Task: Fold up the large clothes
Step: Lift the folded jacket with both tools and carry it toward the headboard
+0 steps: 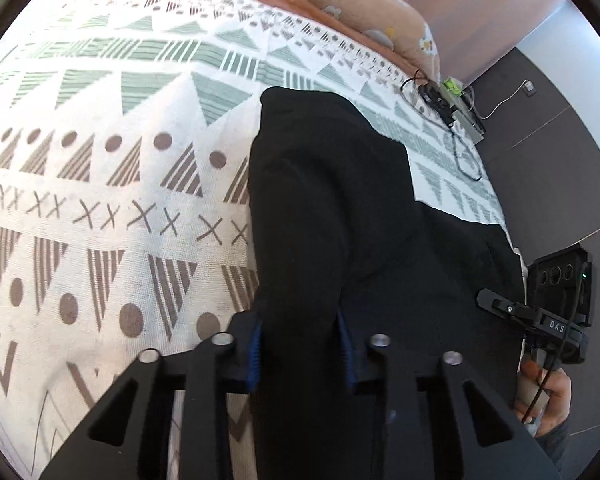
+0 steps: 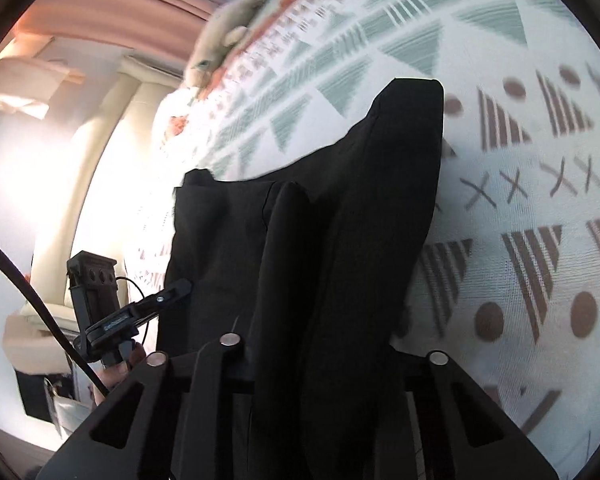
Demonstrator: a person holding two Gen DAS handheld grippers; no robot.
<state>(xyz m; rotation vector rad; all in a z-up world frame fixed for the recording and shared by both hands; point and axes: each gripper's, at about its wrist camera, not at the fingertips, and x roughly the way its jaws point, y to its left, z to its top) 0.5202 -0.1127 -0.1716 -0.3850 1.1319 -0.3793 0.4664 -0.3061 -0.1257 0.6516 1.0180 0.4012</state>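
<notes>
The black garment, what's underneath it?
Around the black garment the patterned bedspread shows, so it likely continues underneath; anything else beneath is covered.

One legible marking found. In the left wrist view, at about four o'clock in the frame, the right gripper (image 1: 488, 298) carries a small black plate on its body bearing white capital letters "D A S". In the right wrist view, at about eight o'clock, the left gripper (image 2: 180, 286) shows a similar pale marking on its body, but it is too small and blurred to read. No other text, number, brand or sign is legible in either view.
</notes>
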